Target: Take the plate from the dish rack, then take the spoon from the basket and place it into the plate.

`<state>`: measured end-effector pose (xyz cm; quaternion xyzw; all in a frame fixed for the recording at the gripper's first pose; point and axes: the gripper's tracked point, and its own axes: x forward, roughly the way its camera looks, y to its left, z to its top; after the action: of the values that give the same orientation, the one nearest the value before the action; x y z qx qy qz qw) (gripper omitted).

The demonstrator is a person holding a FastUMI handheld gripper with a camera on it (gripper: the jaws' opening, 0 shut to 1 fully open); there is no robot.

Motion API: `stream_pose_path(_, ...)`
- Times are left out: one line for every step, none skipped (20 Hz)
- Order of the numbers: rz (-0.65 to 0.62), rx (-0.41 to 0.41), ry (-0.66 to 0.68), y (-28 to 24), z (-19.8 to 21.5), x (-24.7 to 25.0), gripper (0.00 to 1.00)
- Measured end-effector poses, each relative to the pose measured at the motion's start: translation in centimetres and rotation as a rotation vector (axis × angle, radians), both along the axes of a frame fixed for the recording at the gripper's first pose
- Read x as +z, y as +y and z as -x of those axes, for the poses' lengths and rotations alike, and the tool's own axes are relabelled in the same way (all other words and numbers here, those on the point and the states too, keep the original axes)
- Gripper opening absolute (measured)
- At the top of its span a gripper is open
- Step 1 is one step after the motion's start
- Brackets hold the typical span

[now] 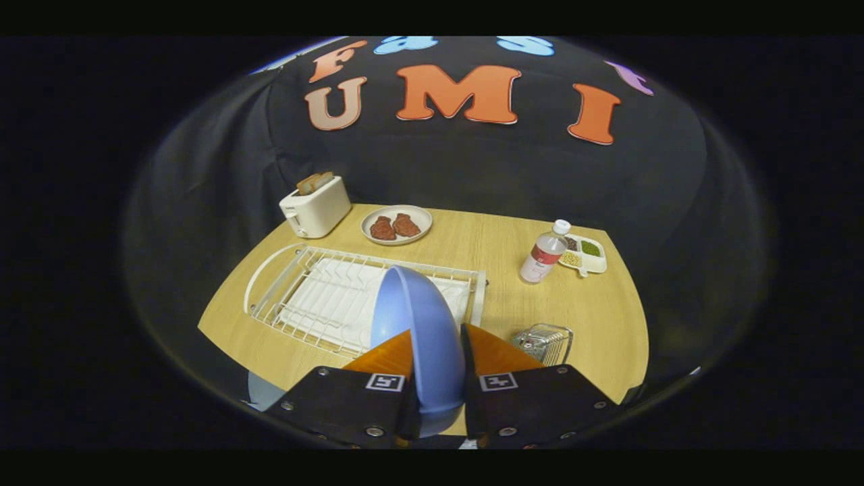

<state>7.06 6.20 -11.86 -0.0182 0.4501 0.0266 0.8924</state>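
A blue plate point(418, 331) stands on edge between my fingers, held up above the wooden table point(499, 250). My gripper point(437, 337) is shut on the plate, one finger on each face near its rim. Beyond and below the plate lies the white wire dish rack point(317, 297), with no dishes in its slots. A small wire basket point(543, 342) sits on the table just right of my fingers; what lies inside it is too small to make out.
At the back left stands a white toaster point(315, 206) with bread in it. A white plate with meat pieces point(396, 224) sits beside it. A bottle with a red label point(544, 253) and a divided tray of food point(586, 254) stand at the back right.
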Motion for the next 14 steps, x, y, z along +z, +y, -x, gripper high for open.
stream_pose_path(-0.019,0.005,0.002,0.1,0.8,-0.3,0.26)
stream_pose_path(-0.038,0.009,0.007,0.3,1.7,-0.7,0.26)
stream_pose_path(-0.054,0.012,0.012,0.3,2.6,-1.1,0.26)
stream_pose_path(-0.068,0.019,0.015,0.2,3.5,-1.5,0.26)
stream_pose_path(-0.083,0.016,0.014,0.2,4.3,-1.9,0.26)
stream_pose_path(-0.096,0.012,0.022,0.2,5.3,-2.6,0.26)
stream_pose_path(-0.114,0.009,0.032,0.4,6.1,-3.3,0.26)
stream_pose_path(-0.131,0.012,0.041,0.6,6.9,-3.9,0.26)
stream_pose_path(-0.146,0.006,0.043,0.6,7.5,-4.5,0.26)
stream_pose_path(-0.15,0.004,0.05,0.4,8.2,-5.2,0.26)
stream_pose_path(-0.15,0.005,0.051,0.4,8.7,-5.9,0.26)
stream_pose_path(-0.147,0.001,0.055,0.3,9.3,-6.6,0.26)
stream_pose_path(-0.159,-0.009,0.063,0.2,9.7,-7.4,0.26)
stream_pose_path(-0.184,-0.017,0.075,0.5,10.3,-8.0,0.26)
